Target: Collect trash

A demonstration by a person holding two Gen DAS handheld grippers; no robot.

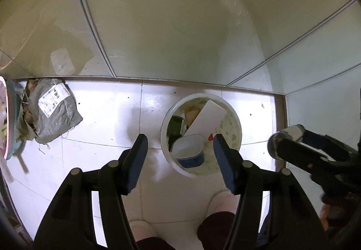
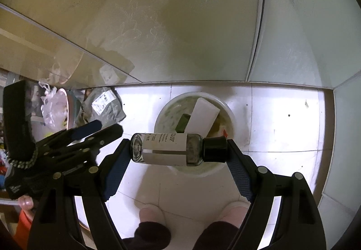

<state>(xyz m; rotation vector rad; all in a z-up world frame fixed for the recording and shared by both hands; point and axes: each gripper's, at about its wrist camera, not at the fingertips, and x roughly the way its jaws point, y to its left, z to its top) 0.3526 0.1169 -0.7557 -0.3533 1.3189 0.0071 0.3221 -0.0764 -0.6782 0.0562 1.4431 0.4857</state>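
A round white trash bin [image 1: 166,124] stands on the tiled floor by the wall; it also shows in the right wrist view [image 2: 229,114]. Inside lie a white flat box [image 1: 207,117], a blue-and-white tub [image 1: 188,151] and other scraps. My left gripper [image 1: 180,148] is open and empty above the bin's near rim. My right gripper [image 2: 179,148] is shut on a small clear bottle [image 2: 167,148] with a white label and black cap, held sideways over the bin. The bottle's end [image 1: 286,137] shows at the right of the left wrist view.
A grey parcel bag [image 1: 54,112] with a label lies on the floor at the left, next to a pink-rimmed basin [image 1: 10,119] with plastic bags. Glass wall panels stand behind the bin. The person's feet in pink slippers [image 2: 234,212] are below.
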